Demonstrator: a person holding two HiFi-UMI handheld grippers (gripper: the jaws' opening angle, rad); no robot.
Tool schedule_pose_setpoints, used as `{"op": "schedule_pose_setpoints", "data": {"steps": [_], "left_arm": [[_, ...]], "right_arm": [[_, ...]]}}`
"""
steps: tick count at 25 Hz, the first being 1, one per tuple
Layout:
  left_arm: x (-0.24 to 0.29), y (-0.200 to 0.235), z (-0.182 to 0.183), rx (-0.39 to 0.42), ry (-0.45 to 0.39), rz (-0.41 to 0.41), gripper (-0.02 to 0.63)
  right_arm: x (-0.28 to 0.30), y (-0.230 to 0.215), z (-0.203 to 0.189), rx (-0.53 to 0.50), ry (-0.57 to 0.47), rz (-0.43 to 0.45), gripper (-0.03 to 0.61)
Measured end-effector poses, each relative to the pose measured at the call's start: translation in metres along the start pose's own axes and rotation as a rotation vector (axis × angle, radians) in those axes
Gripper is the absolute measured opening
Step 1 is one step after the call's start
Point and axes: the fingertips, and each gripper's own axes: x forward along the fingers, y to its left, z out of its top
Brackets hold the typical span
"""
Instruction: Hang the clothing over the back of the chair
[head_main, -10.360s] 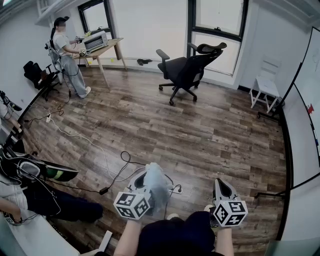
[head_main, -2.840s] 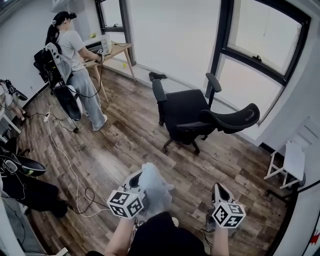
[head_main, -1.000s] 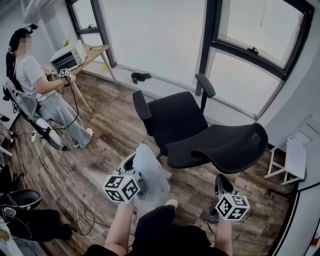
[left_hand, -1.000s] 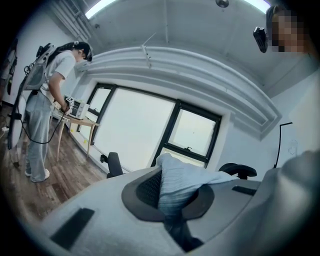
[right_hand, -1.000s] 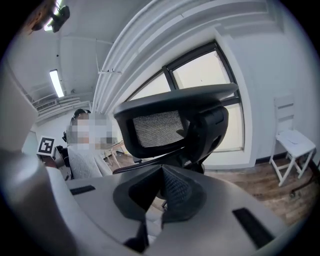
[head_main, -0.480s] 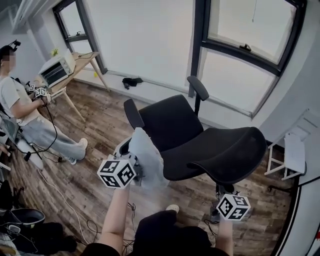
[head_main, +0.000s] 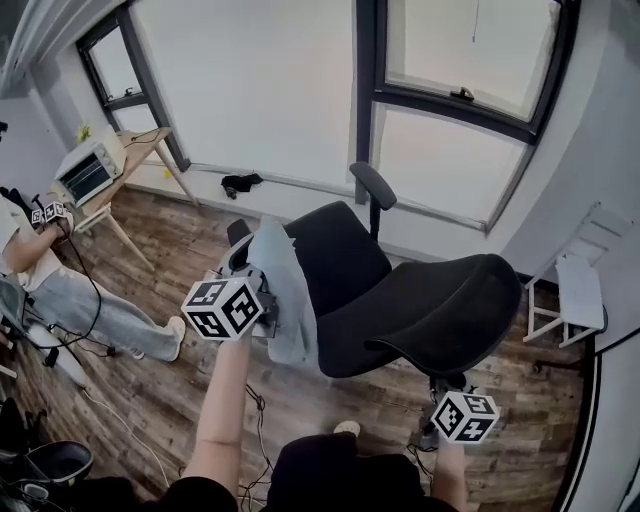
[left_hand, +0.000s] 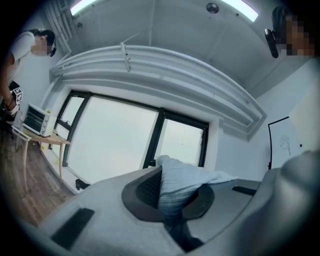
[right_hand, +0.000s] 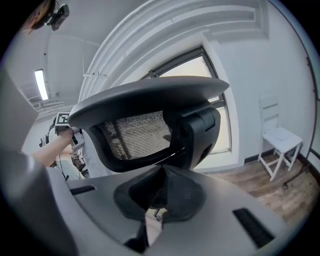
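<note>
A black office chair stands in front of me, its seat (head_main: 335, 255) toward the window and its curved mesh back (head_main: 440, 310) toward me. My left gripper (head_main: 250, 262) is raised beside the chair's left armrest and is shut on a pale blue piece of clothing (head_main: 285, 300), which hangs down from the jaws. In the left gripper view the clothing (left_hand: 182, 182) bunches out between the closed jaws of the left gripper (left_hand: 172, 207). My right gripper (head_main: 440, 388) is low behind the chair back, shut and holding nothing. In its own view the right gripper (right_hand: 160, 192) faces the mesh back (right_hand: 135, 132).
A person (head_main: 60, 290) stands at the far left by a wooden table (head_main: 140, 150) with a toaster oven (head_main: 88, 172). A white stool (head_main: 578, 285) is at the right wall. Cables (head_main: 255, 400) lie on the wood floor, and a dark item (head_main: 240, 183) lies below the window.
My left gripper has risen and moved forward with the clothing, up beside the chair's armrest. The chair now looks closer. The right gripper has stayed low behind the chair back.
</note>
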Motion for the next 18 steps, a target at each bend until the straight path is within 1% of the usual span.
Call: {"op": "schedule_pose_setpoints", "data": {"steps": [4, 10, 18], "left_arm": [[0.019, -0.008, 0.019, 0.026, -0.024, -0.047, 0.012], [0.034, -0.031, 0.048, 0.048, -0.084, -0.122, 0.011], [0.035, -0.07, 0.052, 0.078, -0.089, -0.204, 0.012]], "right_arm": [[-0.005, 0.001, 0.0, 0.003, -0.014, -0.018, 0.0], [-0.013, -0.001, 0.004, 0.002, -0.032, -0.038, -0.001], [-0.032, -0.003, 0.001, 0.011, -0.061, -0.051, 0.0]]}}
